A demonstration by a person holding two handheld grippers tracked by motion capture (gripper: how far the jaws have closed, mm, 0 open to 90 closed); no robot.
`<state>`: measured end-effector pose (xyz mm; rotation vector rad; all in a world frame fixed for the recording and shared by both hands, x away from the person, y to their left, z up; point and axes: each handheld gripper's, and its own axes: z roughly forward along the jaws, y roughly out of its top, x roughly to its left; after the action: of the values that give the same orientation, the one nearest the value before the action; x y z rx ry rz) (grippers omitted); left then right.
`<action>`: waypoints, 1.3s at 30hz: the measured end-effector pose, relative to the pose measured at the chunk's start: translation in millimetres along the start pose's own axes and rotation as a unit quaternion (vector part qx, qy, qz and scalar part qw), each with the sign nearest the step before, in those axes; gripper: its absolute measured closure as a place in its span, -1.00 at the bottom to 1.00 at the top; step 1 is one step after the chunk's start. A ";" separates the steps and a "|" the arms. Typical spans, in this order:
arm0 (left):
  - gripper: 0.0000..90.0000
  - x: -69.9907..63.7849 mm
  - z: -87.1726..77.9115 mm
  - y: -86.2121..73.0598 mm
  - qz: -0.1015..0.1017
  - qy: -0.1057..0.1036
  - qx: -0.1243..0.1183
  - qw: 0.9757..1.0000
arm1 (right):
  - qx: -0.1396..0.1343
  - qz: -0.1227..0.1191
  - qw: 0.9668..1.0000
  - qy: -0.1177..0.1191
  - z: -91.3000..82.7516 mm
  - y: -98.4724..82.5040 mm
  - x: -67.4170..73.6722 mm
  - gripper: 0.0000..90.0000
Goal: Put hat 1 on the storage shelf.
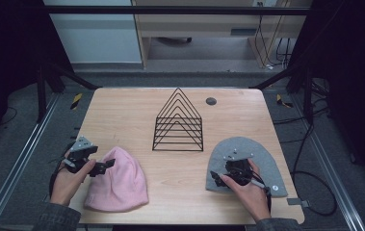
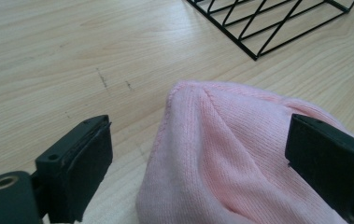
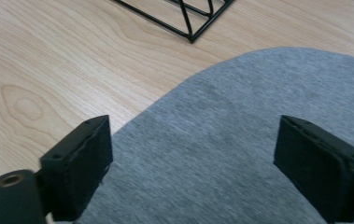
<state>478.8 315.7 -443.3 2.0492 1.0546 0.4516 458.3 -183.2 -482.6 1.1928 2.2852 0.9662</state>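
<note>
A pink knitted beanie (image 1: 120, 182) lies flat at the table's front left. My left gripper (image 1: 104, 167) sits at its left edge, jaws wide open; in the left gripper view the beanie's crown (image 2: 230, 154) lies between the two pads (image 2: 83, 168) without being pinched. A grey beanie (image 1: 267, 161) lies at the front right. My right gripper (image 1: 217, 176) hovers over its near left part, open, and the grey fabric (image 3: 221, 140) spreads under and between the pads (image 3: 79, 165). A hand holds each gripper.
A black wire rack (image 1: 178, 122) with triangular dividers stands at the table's middle. A small dark round cap (image 1: 211, 101) sits in the tabletop behind it. Metal frame rails (image 1: 21, 149) run along both sides and cables lie on the floor at the right.
</note>
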 end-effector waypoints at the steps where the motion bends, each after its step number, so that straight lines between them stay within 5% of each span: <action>1: -0.80 -0.3 -1.5 1.2 0.002 0.002 0.005 1.000 | 0.003 0.000 1.000 -0.003 -0.6 -0.5 -0.9 -0.60; 9: -0.76 -5.7 -10.2 11.0 0.029 -0.012 0.039 0.999 | 0.000 0.002 1.000 -0.020 -9.7 -4.5 -7.8 -0.34; 19: -0.56 -8.1 -16.9 28.1 0.068 -0.006 0.071 0.995 | -0.012 -0.002 1.000 -0.019 -16.4 -2.6 -7.2 -0.32; 23: -0.37 -3.9 -12.0 27.8 0.063 -0.015 0.086 0.994 | -0.002 0.006 1.000 -0.019 -15.0 -2.9 -7.9 -0.40; 29: -0.17 4.5 10.3 25.7 0.065 -0.017 0.130 0.989 | -0.003 0.006 1.000 -0.013 -15.8 -2.7 -6.0 -0.41; 39: 0.37 10.7 26.3 22.2 0.063 -0.028 0.150 0.986 | -0.001 0.003 1.000 -0.014 -15.3 -2.6 -4.8 -0.42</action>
<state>512.9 303.9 -443.3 2.3895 1.0116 0.3093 450.3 -194.3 -473.8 1.2063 2.2589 0.9474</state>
